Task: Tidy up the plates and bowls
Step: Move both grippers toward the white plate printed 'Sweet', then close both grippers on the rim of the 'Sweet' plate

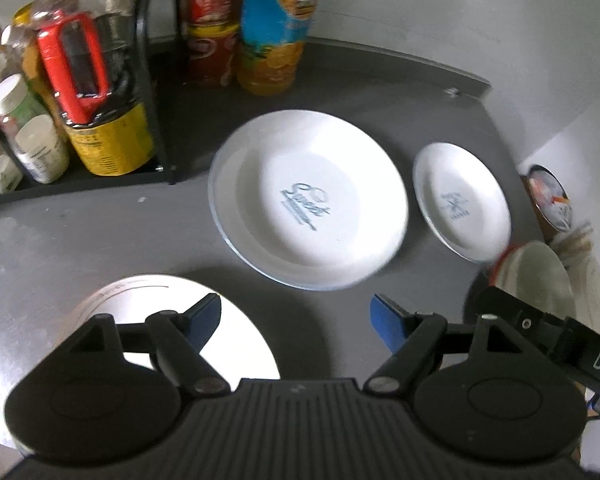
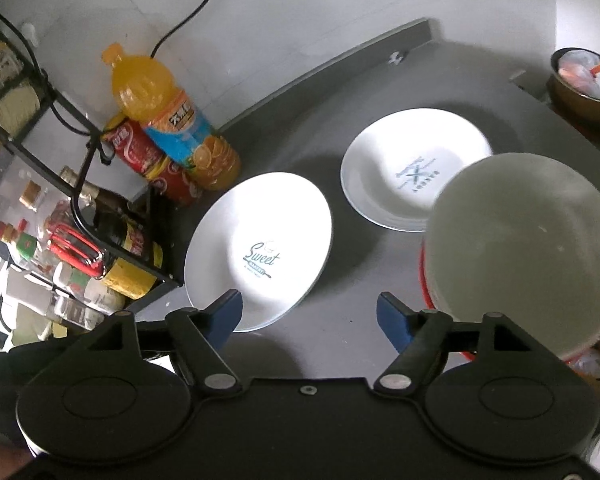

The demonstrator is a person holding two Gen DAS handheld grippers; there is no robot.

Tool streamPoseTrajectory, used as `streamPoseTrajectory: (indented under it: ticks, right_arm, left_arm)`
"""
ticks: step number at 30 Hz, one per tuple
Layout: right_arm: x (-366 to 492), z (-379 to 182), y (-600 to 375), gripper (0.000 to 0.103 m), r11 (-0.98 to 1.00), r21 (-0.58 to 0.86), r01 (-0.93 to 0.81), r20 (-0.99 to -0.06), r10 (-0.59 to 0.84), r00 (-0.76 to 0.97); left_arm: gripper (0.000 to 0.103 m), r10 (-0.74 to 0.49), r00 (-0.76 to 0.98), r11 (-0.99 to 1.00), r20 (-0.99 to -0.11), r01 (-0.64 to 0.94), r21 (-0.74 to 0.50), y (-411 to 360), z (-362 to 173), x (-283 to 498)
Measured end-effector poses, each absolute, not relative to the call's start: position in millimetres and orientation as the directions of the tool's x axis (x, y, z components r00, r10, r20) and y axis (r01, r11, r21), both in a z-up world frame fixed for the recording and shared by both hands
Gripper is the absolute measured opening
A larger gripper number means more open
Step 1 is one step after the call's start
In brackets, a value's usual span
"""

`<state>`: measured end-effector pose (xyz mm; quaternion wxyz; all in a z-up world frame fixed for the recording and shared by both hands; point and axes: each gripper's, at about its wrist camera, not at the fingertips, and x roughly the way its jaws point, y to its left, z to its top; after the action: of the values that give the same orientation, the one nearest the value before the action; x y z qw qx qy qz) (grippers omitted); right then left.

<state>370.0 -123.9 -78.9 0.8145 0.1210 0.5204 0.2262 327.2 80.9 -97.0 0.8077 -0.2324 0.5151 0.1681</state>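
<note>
Grey worktop (image 1: pixel 100 232) carries 2 white plates (image 1: pixel 308 200) (image 1: pixel 462 200); left tongs (image 1: pixel 296 322) and right tongs (image 2: pixel 310 314) both hover spread, gripping nothing.

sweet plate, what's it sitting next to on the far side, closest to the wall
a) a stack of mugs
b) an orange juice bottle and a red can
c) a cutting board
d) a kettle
b: just behind the Sweet plate, toward the wall, stand the orange juice bottle and the red can side by side on the grey counter.
</note>
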Motion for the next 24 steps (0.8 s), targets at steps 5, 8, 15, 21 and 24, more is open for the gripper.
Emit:
streamPoseTrajectory:
  ticks: [5,8,15,21,24]
  right_arm:
    - [389,-91,-113,0.073,0.865,0.435,-0.252,-0.802,0.499,0.327]
    - [402,-100,-107,0.073,0.865,0.431,-0.256,-0.811,0.496,0.311]
    - [436,-124,-96,0.073,0.868,0.426,-0.254,-0.834,0.486,0.26]
    - [463,-130,-77,0.073,0.895,0.332,-0.298,-0.865,0.415,0.282]
    - [476,-132,-73,0.07,0.88,0.377,-0.289,-0.863,0.447,0.237]
  left_arm:
    - [0.08,0.049,0.417,0.825,-0.907,-0.529,-0.199,92,-101,336]
    - [0.08,0.049,0.421,0.8,-0.906,-0.56,-0.217,101,-106,343]
    - [0.08,0.08,0.41,0.746,-0.909,-0.63,-0.218,121,-123,359]
    - [0.077,0.094,0.402,0.699,-0.911,-0.678,-0.227,137,-140,371]
    - [0.075,0.107,0.395,0.672,-0.913,-0.705,-0.226,145,-146,376]
